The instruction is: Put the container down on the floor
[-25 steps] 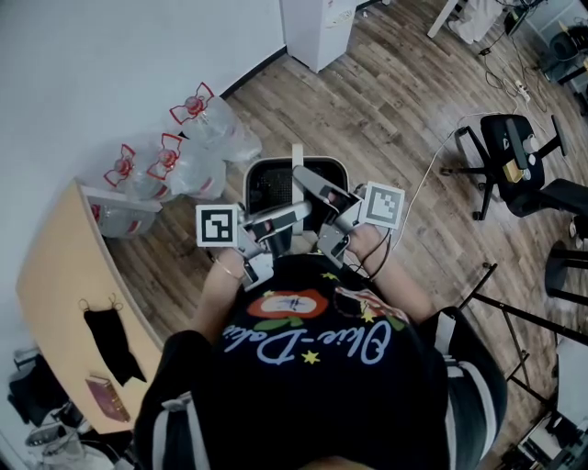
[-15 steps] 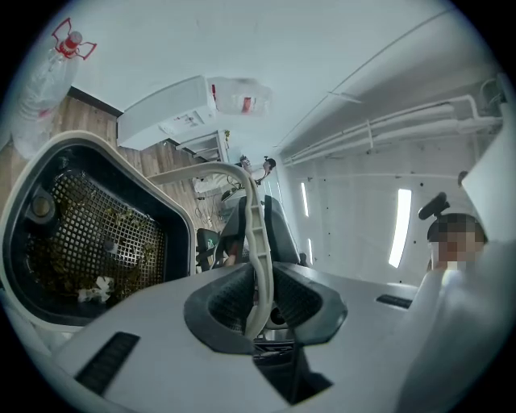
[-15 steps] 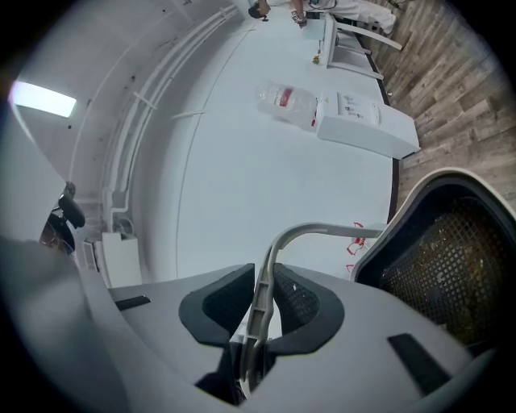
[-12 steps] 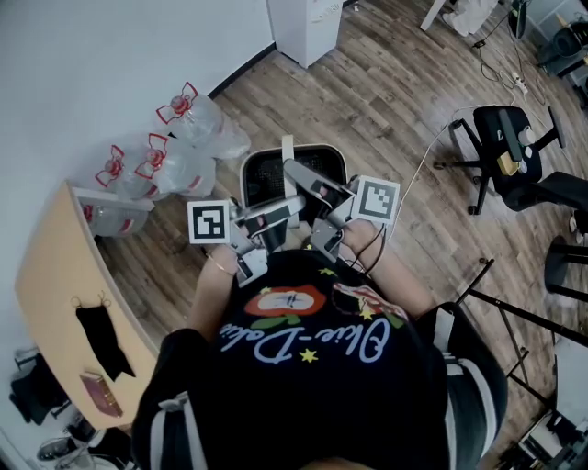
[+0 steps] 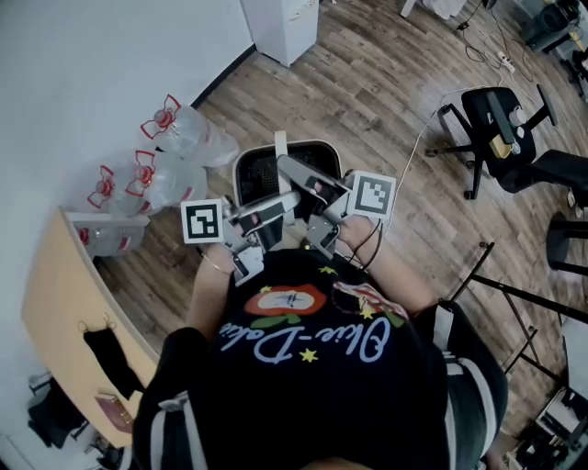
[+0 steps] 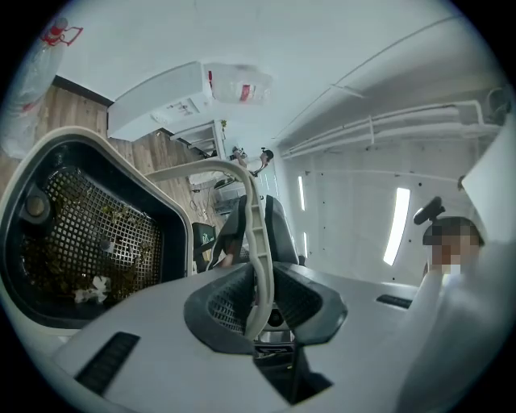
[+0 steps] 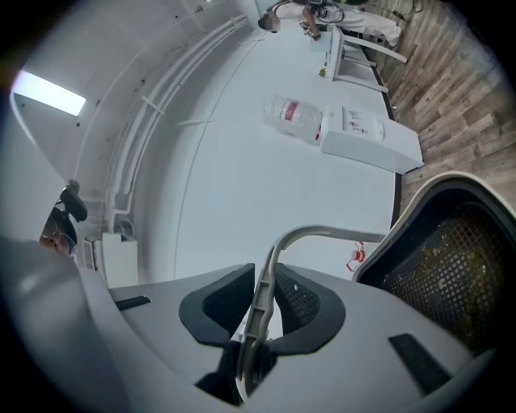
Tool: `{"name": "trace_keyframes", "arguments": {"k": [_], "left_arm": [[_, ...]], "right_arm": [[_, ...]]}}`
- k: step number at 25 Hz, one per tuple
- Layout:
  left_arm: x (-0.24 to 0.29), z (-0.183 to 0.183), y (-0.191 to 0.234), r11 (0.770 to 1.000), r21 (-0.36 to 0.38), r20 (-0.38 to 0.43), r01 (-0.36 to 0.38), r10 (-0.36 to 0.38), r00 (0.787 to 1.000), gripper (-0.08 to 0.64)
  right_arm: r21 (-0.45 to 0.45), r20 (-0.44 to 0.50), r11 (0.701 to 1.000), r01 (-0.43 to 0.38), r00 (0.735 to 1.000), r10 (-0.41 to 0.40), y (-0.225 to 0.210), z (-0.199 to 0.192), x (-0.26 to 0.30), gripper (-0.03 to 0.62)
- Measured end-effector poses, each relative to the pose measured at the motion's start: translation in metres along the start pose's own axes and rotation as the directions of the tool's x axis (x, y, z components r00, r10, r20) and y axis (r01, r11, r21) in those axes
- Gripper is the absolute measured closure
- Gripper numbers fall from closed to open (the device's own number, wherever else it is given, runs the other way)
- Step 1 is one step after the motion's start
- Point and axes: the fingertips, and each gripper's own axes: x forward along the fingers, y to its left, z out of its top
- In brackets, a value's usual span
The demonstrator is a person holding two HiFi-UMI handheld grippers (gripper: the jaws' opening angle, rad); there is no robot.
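Container (image 5: pixel 276 173), dark-walled with a pale grey rim and a black mesh basket inside, is held up in front of the person's chest, clear of the wooden floor (image 5: pixel 395 101). Small scraps are seen lying on the mesh in the left gripper view. A thin, pale arched handle (image 6: pixel 256 230) rises from the rim, and the container is carried by it alone.

The left gripper (image 6: pixel 262 302) is clamped on this handle, the ribbed strip being pressed between its two dark pads. The right gripper (image 7: pixel 260 305) is likewise closed on the handle, which is pinched edge-on between its pads and curves away towards the rim. In the head view both grippers are seen side by side just above the container, the marker cubes facing up.

Three clear plastic water jugs (image 5: pixel 170 124) with red handles are stood on the floor against the white wall, to the left of the container. Further left, a black face mask (image 5: pixel 110 356) is laid on a light wooden table (image 5: pixel 55 303). A white cabinet (image 5: pixel 280 23) is set by the wall beyond, and a black office chair (image 5: pixel 501 115) is placed well apart on the right.
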Motion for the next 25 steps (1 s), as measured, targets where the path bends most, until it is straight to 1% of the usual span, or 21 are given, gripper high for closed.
{"name": "trace_keyframes", "arguments": {"k": [4,7,11,16,25], "left_arm": [[0.005,0.011,0.004,1.000,0.000,-0.024,0.007,-0.007,1.000,0.502],[0.003,0.021,0.008,1.000,-0.002,-0.028,0.016,-0.016,0.999,0.502],[0.002,0.069,0.021,0.999,-0.022,-0.037,0.024,-0.025,0.999,0.502],[-0.007,0.111,0.033,0.999,-0.040,-0.036,0.021,-0.023,0.999,0.503],[-0.026,0.192,0.053,0.999,-0.035,-0.038,0.014,-0.016,0.999,0.503]], "right_arm": [[0.000,0.017,1.000,0.019,1.000,-0.019,-0.006,0.012,0.005,0.529],[-0.009,0.017,1.000,0.028,0.999,-0.028,-0.009,0.016,0.012,0.529],[0.001,0.018,0.998,0.056,0.998,-0.056,-0.029,0.043,0.050,0.529],[0.005,0.025,0.999,0.054,0.998,-0.055,-0.043,0.063,0.089,0.529],[0.031,0.025,0.998,0.055,0.998,-0.056,-0.065,0.097,0.163,0.529]]}}
